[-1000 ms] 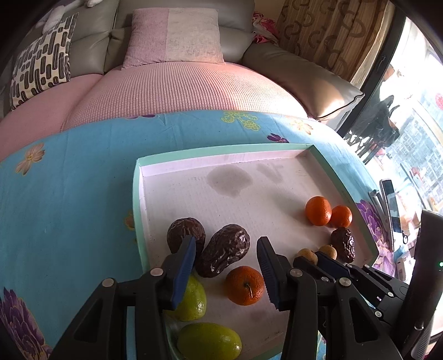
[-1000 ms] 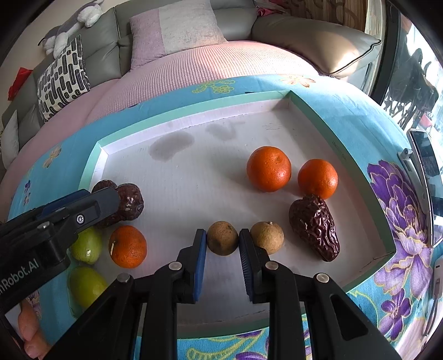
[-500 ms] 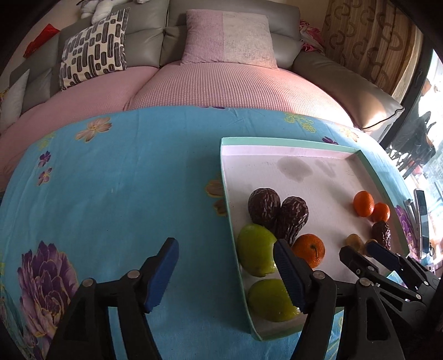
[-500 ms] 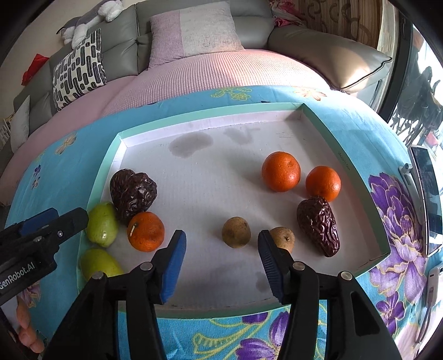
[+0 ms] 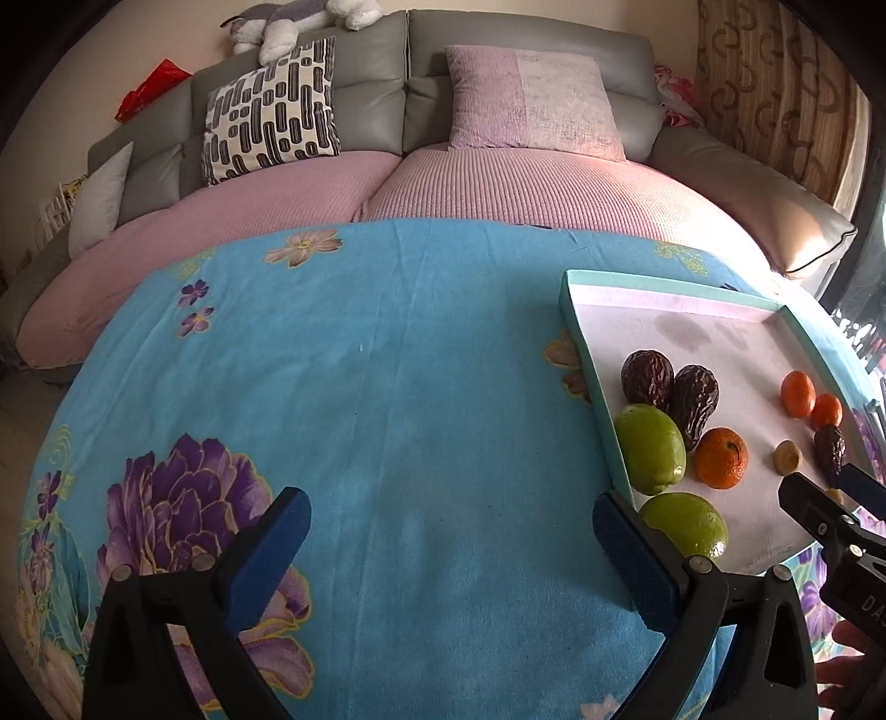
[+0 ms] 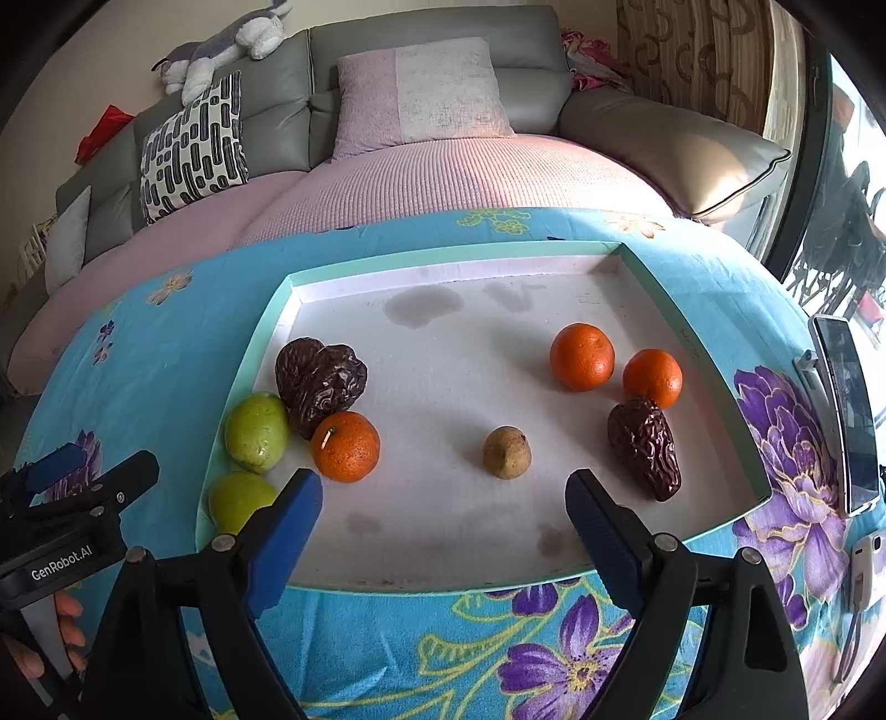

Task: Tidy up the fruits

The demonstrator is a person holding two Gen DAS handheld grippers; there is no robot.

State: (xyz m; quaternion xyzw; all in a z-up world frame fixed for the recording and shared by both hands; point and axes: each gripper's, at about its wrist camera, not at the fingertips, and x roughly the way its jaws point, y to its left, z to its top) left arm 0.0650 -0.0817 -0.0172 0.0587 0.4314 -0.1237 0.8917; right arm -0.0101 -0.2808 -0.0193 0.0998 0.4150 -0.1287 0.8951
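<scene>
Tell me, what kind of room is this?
Probably a living room at home. There is a grey sofa with cushions, a stuffed toy lying on top of it, and curtains by a big window.

Fruits (image 6: 345, 446) in tray (image 6: 686, 343) on table (image 5: 387, 387)

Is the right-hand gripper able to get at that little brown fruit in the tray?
Probably yes. The right gripper is open and empty, the small brown fruit lies just ahead between its fingers' line, apart from the other fruit, with bare tray floor between.
</scene>
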